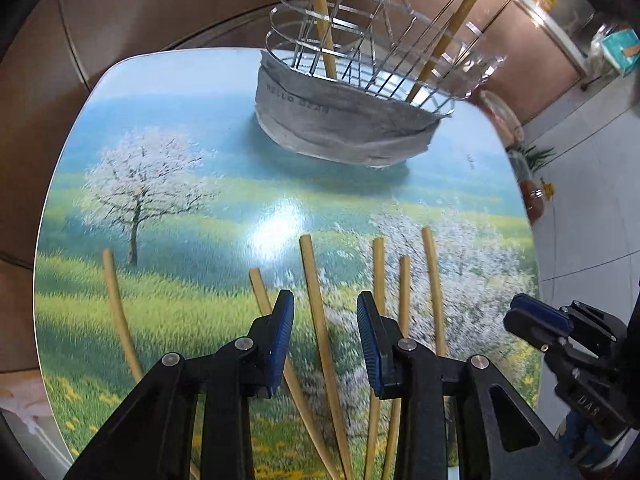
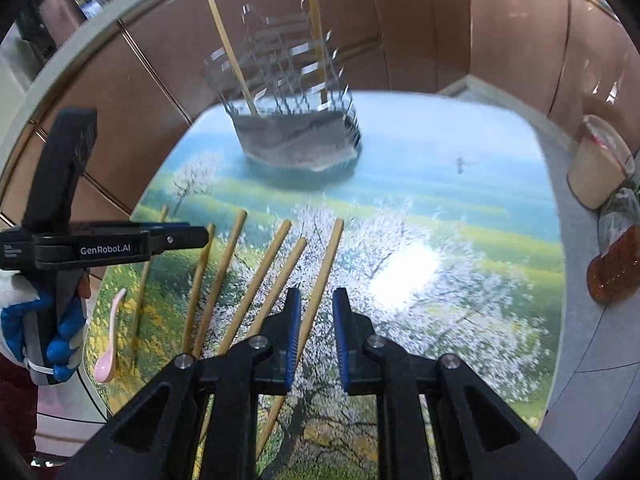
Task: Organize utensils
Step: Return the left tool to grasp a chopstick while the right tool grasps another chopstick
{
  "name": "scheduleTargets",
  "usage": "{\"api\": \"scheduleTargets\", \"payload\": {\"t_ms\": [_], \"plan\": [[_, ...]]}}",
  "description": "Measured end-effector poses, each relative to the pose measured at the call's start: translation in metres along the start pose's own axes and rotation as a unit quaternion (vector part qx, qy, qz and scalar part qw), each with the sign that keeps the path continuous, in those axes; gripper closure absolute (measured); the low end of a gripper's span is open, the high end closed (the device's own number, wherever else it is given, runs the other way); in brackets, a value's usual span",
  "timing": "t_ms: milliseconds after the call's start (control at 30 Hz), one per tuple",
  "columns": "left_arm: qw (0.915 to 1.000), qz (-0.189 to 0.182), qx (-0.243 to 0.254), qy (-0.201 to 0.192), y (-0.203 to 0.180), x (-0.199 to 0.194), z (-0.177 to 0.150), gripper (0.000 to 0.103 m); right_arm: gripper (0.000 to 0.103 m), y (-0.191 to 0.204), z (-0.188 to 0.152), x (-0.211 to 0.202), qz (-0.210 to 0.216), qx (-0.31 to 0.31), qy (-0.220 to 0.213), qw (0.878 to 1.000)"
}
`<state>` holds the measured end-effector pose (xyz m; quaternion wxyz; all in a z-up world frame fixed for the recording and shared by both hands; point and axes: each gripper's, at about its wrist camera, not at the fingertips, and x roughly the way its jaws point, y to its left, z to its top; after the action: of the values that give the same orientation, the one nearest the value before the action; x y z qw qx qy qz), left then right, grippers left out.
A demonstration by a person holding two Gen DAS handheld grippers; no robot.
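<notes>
Left gripper [image 1: 325, 344]: hanging open over the near part of the table, jaws apart and holding nothing; one chopstick is lying on the table in the gap between the fingers, not pinched
Right gripper [image 2: 316, 336]: hanging open too, jaws a little apart, nothing held; the rightmost chopstick is passing under its left finger [image 2: 291, 332]
Chopsticks [image 1: 316, 312]: six are lying loose on the table near the grippers, roughly side by side, pointing toward the far side; one is sitting apart at the far left of the row
Rack [image 1: 360, 80]: standing at the far side of the table, well apart from both grippers; a wire basket with a grey band around its base
Chopsticks in rack [image 1: 322, 20]: two are standing in it, leaning apart from each other
Spoon [image 2: 109, 340]: pink, lying at the table's near left edge, just beside the leftmost chopstick
Table [image 1: 168, 208]: showing a printed scene of blossoming trees and grass
Jar [image 2: 596, 168]: sitting off the right edge of the table, with a bottle [image 2: 616, 268] of amber liquid nearer
</notes>
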<state>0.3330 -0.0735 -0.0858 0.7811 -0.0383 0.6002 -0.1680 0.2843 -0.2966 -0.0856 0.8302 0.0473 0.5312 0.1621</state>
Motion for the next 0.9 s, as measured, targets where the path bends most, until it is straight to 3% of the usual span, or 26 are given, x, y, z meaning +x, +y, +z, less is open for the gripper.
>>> {"api": "scheduleTargets", "payload": {"t_ms": [333,900], "plan": [[0.9994,0.011,-0.005,0.032,0.006,0.029,0.022,0.074,0.087,0.004,0.019,0.044,-0.023,-0.014,0.064,0.998],[0.9991,0.012,0.003,0.04,0.001,0.037,0.02,0.076,0.088,0.012,0.033,0.08,-0.052,-0.037,0.087,0.994]]}}
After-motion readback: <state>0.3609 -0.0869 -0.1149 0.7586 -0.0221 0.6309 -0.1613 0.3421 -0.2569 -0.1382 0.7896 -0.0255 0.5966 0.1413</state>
